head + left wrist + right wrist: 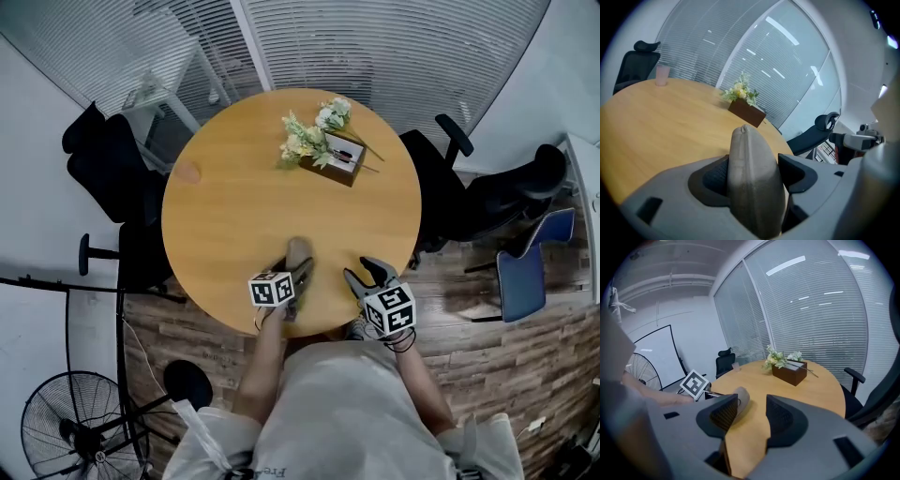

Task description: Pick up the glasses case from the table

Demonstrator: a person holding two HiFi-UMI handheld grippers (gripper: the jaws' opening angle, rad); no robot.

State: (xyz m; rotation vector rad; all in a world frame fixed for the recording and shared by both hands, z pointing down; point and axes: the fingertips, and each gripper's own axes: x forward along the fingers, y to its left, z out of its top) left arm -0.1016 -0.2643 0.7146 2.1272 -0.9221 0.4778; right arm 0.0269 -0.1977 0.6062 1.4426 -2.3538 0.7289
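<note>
Our left gripper clamps the case, its long axis pointing away from us across the table; our right gripper gapes empty.

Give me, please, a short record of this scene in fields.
table: round, wooden
left gripper: shut on case
right gripper: open, empty, right of case
case position: near table edge
flower box: far side of table
cup: table's left edge
lifted: cannot tell
</note>
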